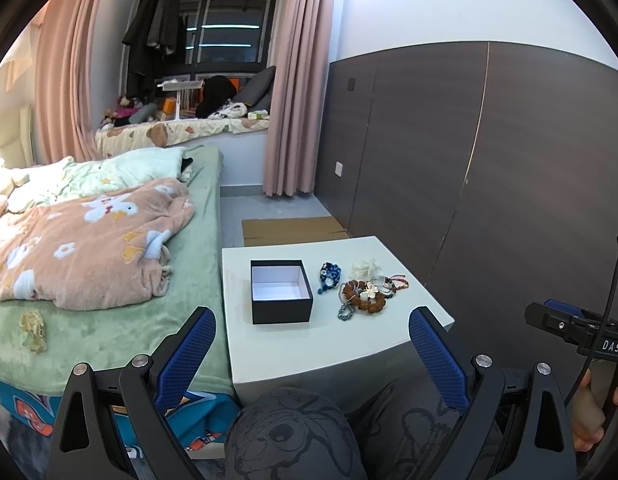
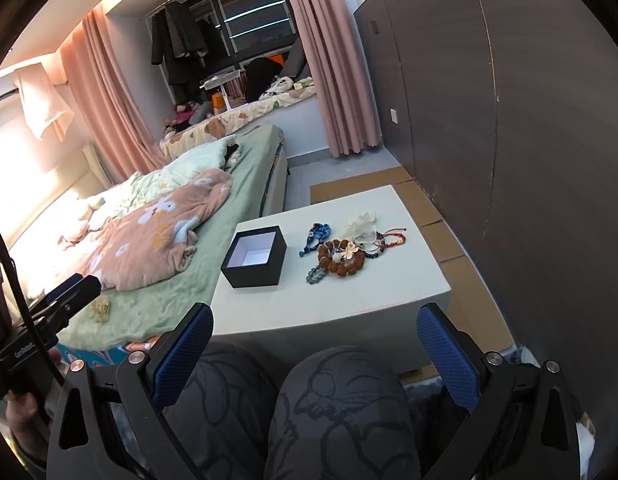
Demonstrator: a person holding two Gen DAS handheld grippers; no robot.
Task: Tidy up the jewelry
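Observation:
An open black box [image 1: 281, 292] with a white inside stands empty on a small white table [image 1: 329, 340]; it also shows in the right wrist view [image 2: 255, 256]. To its right lies a pile of jewelry: a brown bead bracelet [image 1: 365, 296] [image 2: 343, 258], a blue bead bracelet [image 1: 329, 275] [image 2: 315, 238], a teal one [image 1: 346, 311] [image 2: 317, 274], thin red and dark bracelets [image 1: 395, 283] [image 2: 389, 240] and a white pouch [image 1: 365, 269] [image 2: 363, 220]. My left gripper [image 1: 311, 330] is open and empty, held back short of the table's near edge. My right gripper [image 2: 315, 330] is open and empty, likewise short of the table.
A bed [image 1: 109, 312] with a green sheet and a pink blanket [image 1: 89, 244] adjoins the table on the left. A dark panelled wall [image 1: 489, 168] stands to the right. Cardboard [image 1: 293, 230] lies on the floor behind the table. The person's knees [image 2: 333, 412] are below the grippers.

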